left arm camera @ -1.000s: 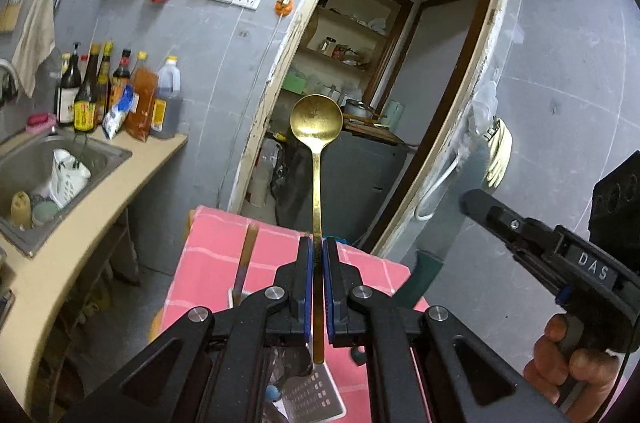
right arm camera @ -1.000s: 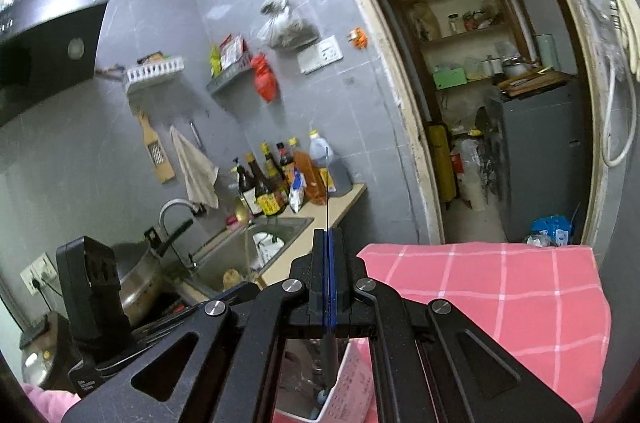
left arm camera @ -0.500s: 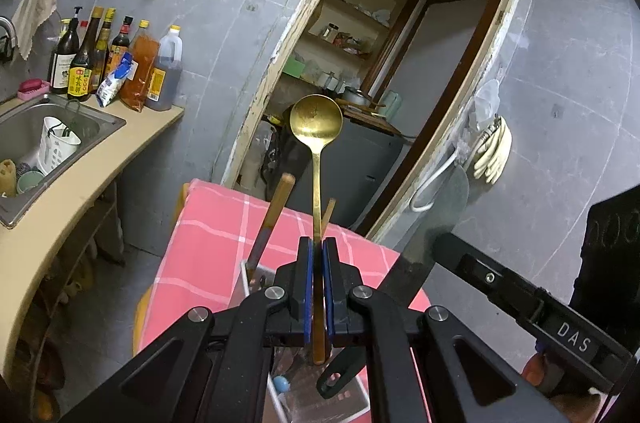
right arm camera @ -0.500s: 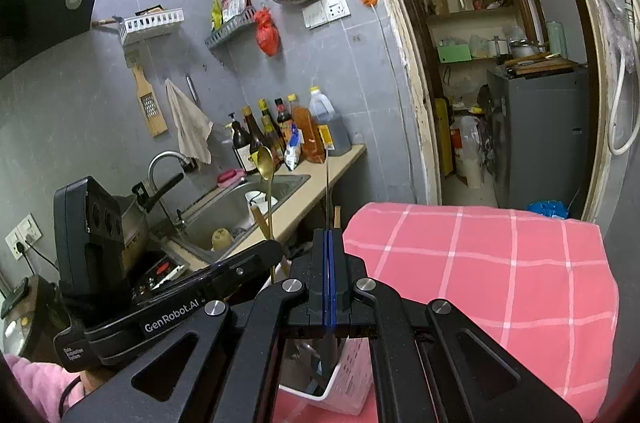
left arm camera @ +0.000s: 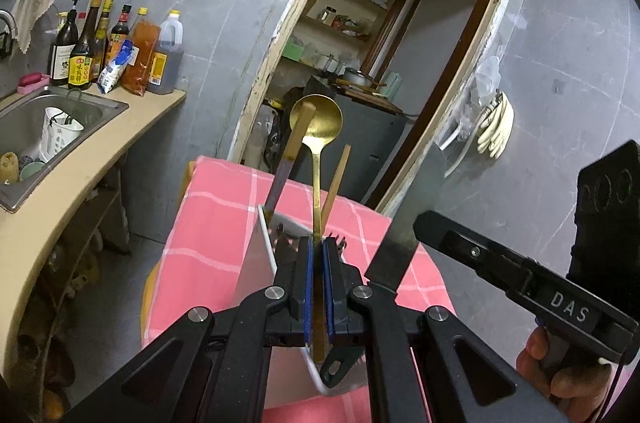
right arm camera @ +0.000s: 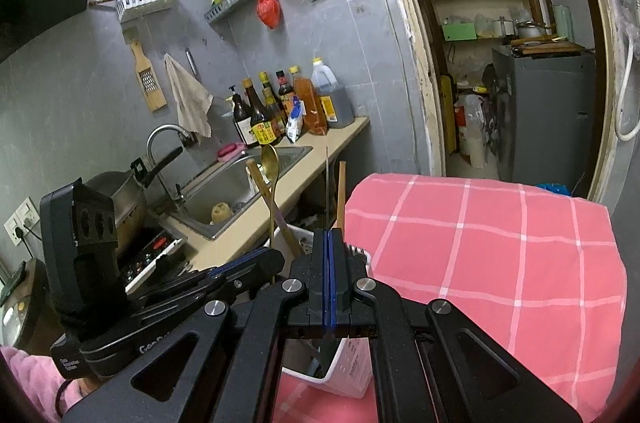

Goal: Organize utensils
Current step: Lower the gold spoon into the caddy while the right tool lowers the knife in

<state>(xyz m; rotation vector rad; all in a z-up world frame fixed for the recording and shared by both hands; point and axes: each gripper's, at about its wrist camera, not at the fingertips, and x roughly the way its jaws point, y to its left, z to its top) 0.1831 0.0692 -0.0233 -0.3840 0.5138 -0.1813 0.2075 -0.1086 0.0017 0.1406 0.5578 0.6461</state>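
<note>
The left gripper (left arm camera: 316,255) is clamped on the thin handle of a gold spoon (left arm camera: 317,127), which stands bowl up with its lower end down inside a white caddy (left arm camera: 260,251). The right gripper (right arm camera: 329,243) is pressed tight on the blade of a knife (left arm camera: 412,219), seen edge-on as a thin line in the right wrist view; from the left wrist view the broad steel blade points up and the black handle hangs into the caddy beside the spoon's end.

The caddy sits on a table under a pink checked cloth (right arm camera: 480,247), right below both grippers. Its near wall is solid white, its lower part slotted. Also standing in it are a wooden-handled tool (left arm camera: 294,147), leaning left across the spoon's bowl, and a plain wooden stick (left arm camera: 336,179) just right of the spoon. Fork tines (left arm camera: 338,237) peek over the rim.

A hand (left arm camera: 560,367) holds the right gripper's grip. Further left, a counter carries a sink (left arm camera: 48,111) holding a white basket (left arm camera: 60,131), with bottles (left arm camera: 112,51) lined up behind.
</note>
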